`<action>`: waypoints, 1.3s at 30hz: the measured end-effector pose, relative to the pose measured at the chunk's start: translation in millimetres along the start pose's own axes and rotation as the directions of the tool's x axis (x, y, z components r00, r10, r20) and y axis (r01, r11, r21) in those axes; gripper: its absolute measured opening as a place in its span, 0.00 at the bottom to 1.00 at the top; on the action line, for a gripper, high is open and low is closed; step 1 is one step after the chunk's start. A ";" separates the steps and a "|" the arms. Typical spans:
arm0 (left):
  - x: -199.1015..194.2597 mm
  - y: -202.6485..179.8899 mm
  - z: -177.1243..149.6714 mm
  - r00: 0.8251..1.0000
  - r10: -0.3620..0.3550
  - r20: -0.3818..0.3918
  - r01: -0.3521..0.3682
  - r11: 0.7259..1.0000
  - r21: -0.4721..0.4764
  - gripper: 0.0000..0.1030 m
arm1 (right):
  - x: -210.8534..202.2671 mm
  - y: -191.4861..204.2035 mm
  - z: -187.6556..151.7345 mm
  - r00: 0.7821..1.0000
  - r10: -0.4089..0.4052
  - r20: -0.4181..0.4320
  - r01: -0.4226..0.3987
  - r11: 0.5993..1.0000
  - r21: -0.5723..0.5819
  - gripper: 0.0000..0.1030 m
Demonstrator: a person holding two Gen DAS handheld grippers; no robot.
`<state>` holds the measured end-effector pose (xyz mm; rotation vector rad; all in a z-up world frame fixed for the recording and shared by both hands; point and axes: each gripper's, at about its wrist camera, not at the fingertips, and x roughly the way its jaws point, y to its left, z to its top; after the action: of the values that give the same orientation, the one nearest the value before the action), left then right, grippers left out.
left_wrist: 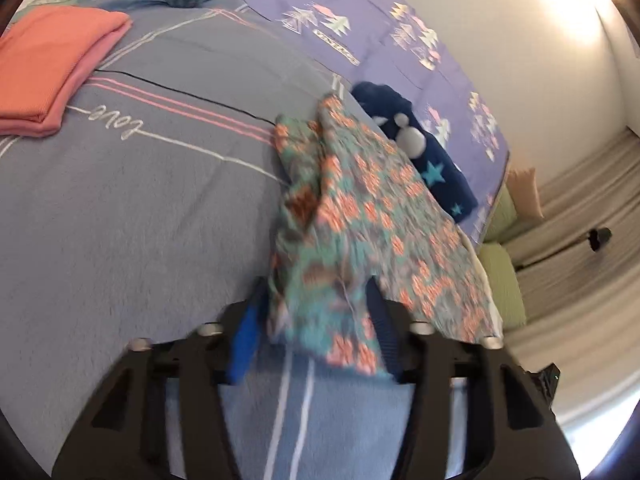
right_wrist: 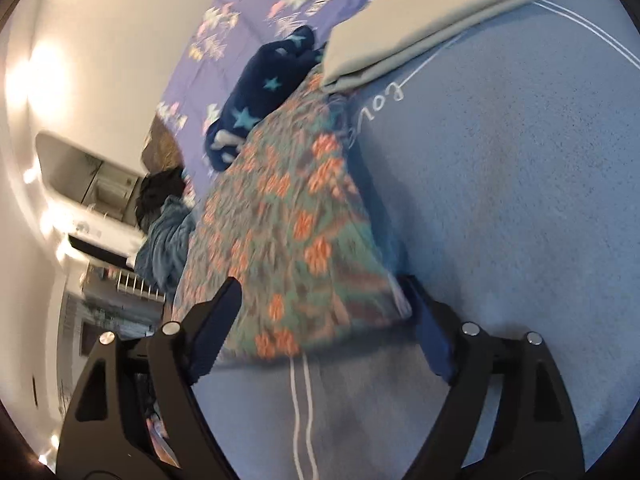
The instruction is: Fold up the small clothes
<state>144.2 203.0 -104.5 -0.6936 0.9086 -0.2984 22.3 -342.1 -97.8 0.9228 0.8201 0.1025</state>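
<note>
The small floral garment of teal cloth with orange flowers [left_wrist: 360, 216] lies on the bed, on the grey-blue bedspread with pink and white stripes [left_wrist: 132, 208]. We have it at its near edge in both tools, and from there its long axis runs straight away from us toward the purple patterned quilt [left_wrist: 360, 12].

In the left wrist view the cloth bunches between the fingers of the left tool [left_wrist: 316, 336], which we judge to be gripping it. In the right wrist view the right tool [right_wrist: 320, 312] stands wide, the hem lying between its fingers. One corner reaches the right-hand finger, but we cannot tell whether it is pinched. So the left tool seems the surer hold. We judge the coming fold runs along that axis, near edge carried to far edge.

A navy fleece garment with pale blue stars [left_wrist: 424, 148] lies just beyond, touching the floral piece. A folded beige cloth [right_wrist: 428, 20] overlaps its far corner. A folded coral cloth [left_wrist: 52, 68] sits well apart.

The bedspread carries the script word "love" [left_wrist: 116, 120]. Writing on the quilt is too blurred to read.
</note>
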 end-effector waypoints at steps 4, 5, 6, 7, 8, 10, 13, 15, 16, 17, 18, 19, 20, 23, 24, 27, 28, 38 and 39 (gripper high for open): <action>-0.4 6.5 -0.9 0.998 -0.067 -0.011 0.066 0.996 -0.057 0.10 | 8.8 -6.1 3.5 0.999 -0.039 -0.035 0.041 0.998 0.057 0.18; -2.7 3.2 -1.7 0.998 -0.063 -0.004 0.063 0.997 -0.043 0.09 | 8.6 -10.7 4.8 0.999 -0.014 -0.043 0.018 0.996 0.083 0.13; -4.4 0.7 -1.5 0.998 -0.061 0.000 0.061 0.998 -0.035 0.09 | 5.3 -14.6 6.4 0.999 0.017 -0.039 -0.013 0.994 0.110 0.11; -8.4 -4.4 -1.8 0.998 -0.061 0.006 0.061 0.998 -0.019 0.09 | -1.8 -17.0 9.3 0.998 0.060 -0.030 -0.056 0.990 0.128 0.10; -12.6 -9.4 -0.9 0.998 -0.063 0.011 0.064 0.998 -0.007 0.08 | -9.8 -16.6 12.5 0.996 0.083 -0.012 -0.081 0.988 0.131 0.09; -23.0 -22.4 0.2 0.997 -0.076 0.010 0.076 0.997 0.016 0.08 | -32.0 -9.9 17.0 0.996 0.091 0.024 -0.092 0.991 0.098 0.07; -44.2 -47.7 -12.2 0.998 -0.068 -0.008 0.069 0.992 0.106 0.08 | -61.5 -0.4 18.0 0.997 0.067 0.039 -0.068 0.997 0.032 0.07; -56.2 -53.3 -27.7 0.998 -0.057 -0.027 0.061 0.988 0.139 0.08 | -82.1 -2.1 11.3 0.999 0.033 0.037 -0.033 0.999 0.000 0.07; -61.8 -53.4 -41.0 0.997 -0.053 -0.056 0.061 0.988 0.144 0.08 | -94.9 -9.0 4.0 0.999 0.013 0.032 -0.013 1.000 -0.005 0.07; -64.5 -52.6 -52.1 0.996 -0.045 -0.083 0.057 0.987 0.149 0.08 | -104.7 -17.1 -2.9 1.000 -0.005 0.027 0.005 1.000 -0.001 0.07; -67.3 -50.9 -64.2 0.994 -0.033 -0.106 0.050 0.987 0.154 0.08 | -112.1 -24.5 -9.8 1.000 -0.023 0.019 0.023 1.000 0.007 0.07; -70.2 -47.5 -79.7 0.992 -0.008 -0.127 0.029 0.986 0.163 0.08 | -119.1 -35.2 -20.7 0.999 -0.043 0.004 0.043 0.999 0.016 0.07; -73.0 -43.5 -92.5 0.990 0.035 -0.135 -0.010 0.984 0.175 0.08 | -121.0 -43.8 -31.3 0.998 -0.063 -0.020 0.063 0.998 0.022 0.07; -87.1 -26.3 -103.3 0.989 0.098 -0.110 -0.081 0.985 0.150 0.05 | -113.6 -61.1 -53.6 0.987 -0.118 -0.106 0.120 0.993 0.012 0.15; -97.1 -19.3 -99.2 0.990 0.107 -0.087 -0.096 0.988 0.117 0.02 | -114.3 -63.5 -53.5 0.986 -0.119 -0.113 0.121 0.993 0.009 0.17; -117.4 -19.3 -84.4 0.984 0.177 0.002 -0.176 0.976 0.131 0.02 | -125.1 -58.7 -37.4 0.992 -0.116 -0.059 0.115 0.993 -0.016 0.49; -122.9 -22.1 -77.2 0.985 0.170 0.029 -0.173 0.975 0.138 0.03 | -129.6 -50.7 -26.8 0.992 -0.127 -0.008 0.127 0.990 -0.060 0.51; -44.7 -74.0 -19.1 0.988 0.154 0.021 -0.153 0.948 0.280 0.34 | -55.3 1.1 78.7 0.990 -0.135 -0.036 0.116 0.940 -0.322 0.56; -34.3 -75.7 -12.4 0.986 0.168 0.013 -0.165 0.944 0.285 0.34 | -47.3 2.4 85.2 0.988 -0.147 -0.040 0.126 0.937 -0.325 0.56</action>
<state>117.4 158.8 -38.3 -0.3466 0.9068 -0.2759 46.7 -416.9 -40.2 0.5549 0.8940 0.1404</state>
